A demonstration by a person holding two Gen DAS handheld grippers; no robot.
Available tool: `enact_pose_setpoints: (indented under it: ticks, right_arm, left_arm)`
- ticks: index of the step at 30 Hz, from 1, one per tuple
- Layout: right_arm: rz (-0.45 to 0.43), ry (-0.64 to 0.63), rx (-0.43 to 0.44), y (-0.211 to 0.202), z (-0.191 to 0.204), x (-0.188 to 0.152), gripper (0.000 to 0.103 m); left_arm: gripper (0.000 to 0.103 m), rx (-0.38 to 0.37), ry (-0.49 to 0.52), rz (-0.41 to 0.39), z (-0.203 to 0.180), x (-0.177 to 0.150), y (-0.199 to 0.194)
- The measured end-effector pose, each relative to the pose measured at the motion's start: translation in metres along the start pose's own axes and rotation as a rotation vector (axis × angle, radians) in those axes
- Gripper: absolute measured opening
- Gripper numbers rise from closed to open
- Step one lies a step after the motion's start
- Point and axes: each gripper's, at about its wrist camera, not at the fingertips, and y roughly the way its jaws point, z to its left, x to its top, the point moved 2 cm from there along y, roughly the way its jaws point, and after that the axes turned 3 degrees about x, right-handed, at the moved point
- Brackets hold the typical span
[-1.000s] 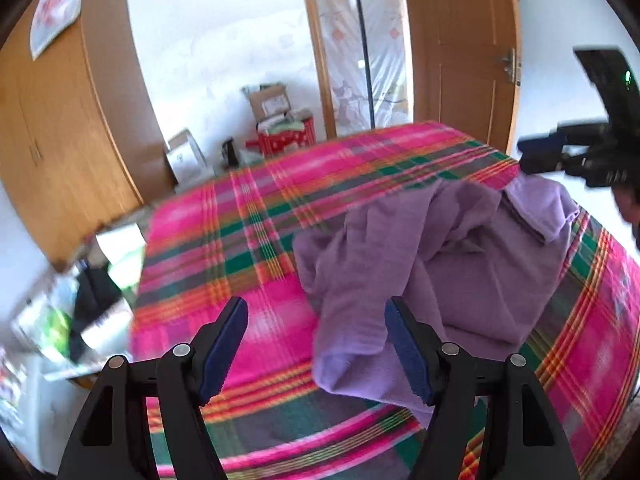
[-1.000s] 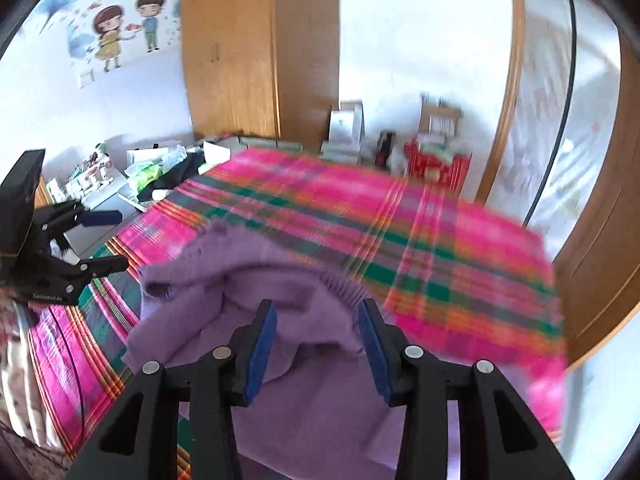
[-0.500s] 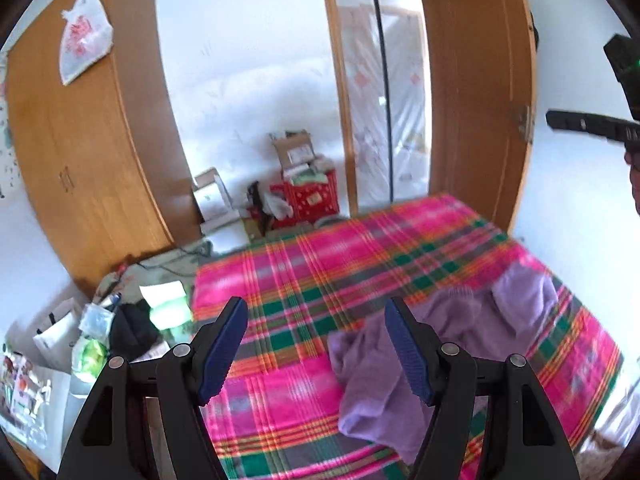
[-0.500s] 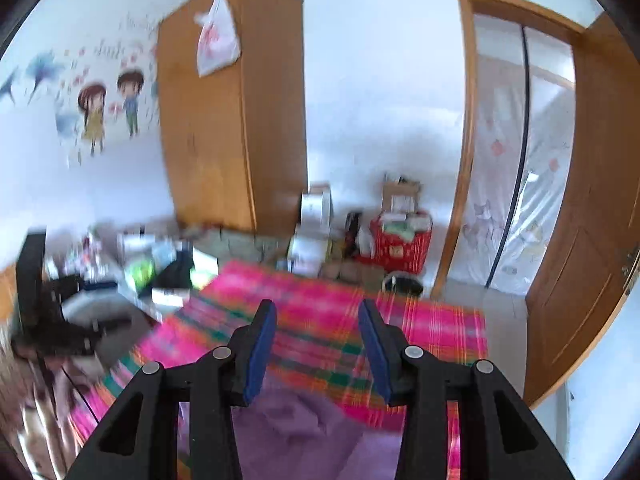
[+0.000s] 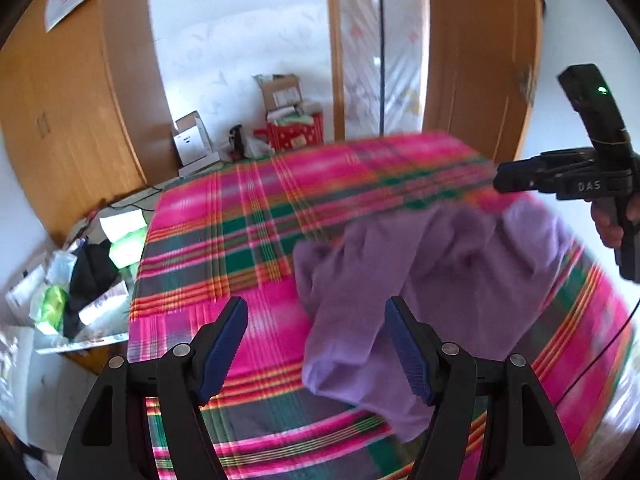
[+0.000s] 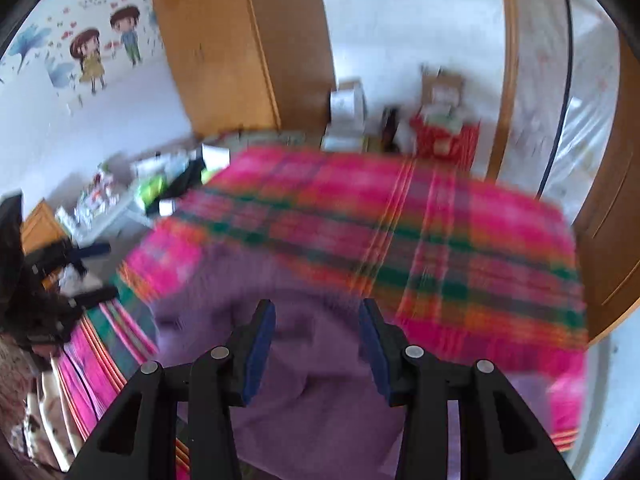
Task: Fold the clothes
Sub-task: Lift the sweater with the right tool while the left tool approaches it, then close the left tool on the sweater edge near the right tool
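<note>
Both your left claw (image 5: 316,346) and right claw (image 6: 316,346) gape empty above the crumpled purple sweater (image 5: 420,280) on the bed (image 5: 240,240).

Between the blue pads of my left claw (image 5: 316,344) lies a plain purple sweater (image 5: 420,280), no pattern on it. Under it the bed cover (image 5: 240,240) is hot pink plaid, crossed by green, grey and orange stripes. My claw's frame is black. Beyond my right claw (image 6: 318,340), also black with blue pads, stands an orange-brown wardrobe (image 6: 240,40) and a red crate (image 6: 444,136).
</note>
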Motion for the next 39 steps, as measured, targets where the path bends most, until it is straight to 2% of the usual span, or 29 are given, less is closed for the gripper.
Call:
enact_pose_setpoints:
  ticks: [3, 6, 12, 16, 21, 23, 25, 26, 28, 29, 33, 39]
  right_arm:
    - [0.027, -0.019, 0.031, 0.026, -0.003, -0.028, 0.044]
    - [0.027, -0.040, 0.049, 0.037, -0.003, -0.037, 0.046]
    - [0.028, -0.019, 0.095, 0.052, -0.006, -0.035, 0.055]
    - [0.046, 0.008, 0.093, 0.063, -0.012, -0.035, 0.055]
    - [0.054, 0.042, 0.091, 0.070, -0.016, -0.033, 0.055]
    - [0.054, 0.047, 0.076, 0.071, -0.018, -0.031, 0.050]
    - [0.052, 0.049, 0.056, 0.071, -0.019, -0.029, 0.042]
    - [0.051, 0.050, 0.045, 0.071, -0.020, -0.028, 0.036]
    - [0.048, 0.051, 0.023, 0.072, -0.022, -0.027, 0.022]
    - [0.047, 0.052, 0.012, 0.072, -0.023, -0.026, 0.015]
    - [0.026, 0.025, -0.029, 0.069, -0.019, -0.023, 0.010]
    - [0.005, -0.040, -0.054, 0.059, -0.009, -0.023, 0.010]
  left_arm:
    - [0.073, 0.004, 0.075, 0.006, -0.009, -0.019, 0.013]
    - [0.073, -0.017, 0.111, 0.013, -0.015, -0.027, 0.022]
    - [0.073, -0.027, 0.118, 0.020, -0.022, -0.028, 0.041]
    - [0.073, 0.014, 0.128, 0.033, -0.023, -0.025, 0.053]
    - [0.073, 0.024, 0.100, 0.062, -0.016, -0.023, 0.066]
    - [0.073, 0.023, 0.090, 0.081, -0.014, -0.024, 0.071]
    - [0.066, 0.016, 0.077, 0.102, -0.012, -0.023, 0.076]
    - [0.059, -0.002, 0.068, 0.110, -0.011, -0.023, 0.078]
    - [0.040, -0.016, 0.057, 0.122, -0.010, -0.022, 0.081]
    - [0.022, -0.007, 0.052, 0.125, -0.009, -0.022, 0.082]
    - [0.015, -0.006, -0.015, 0.120, 0.001, -0.019, 0.082]
    - [0.013, -0.028, -0.125, 0.095, 0.023, -0.013, 0.069]
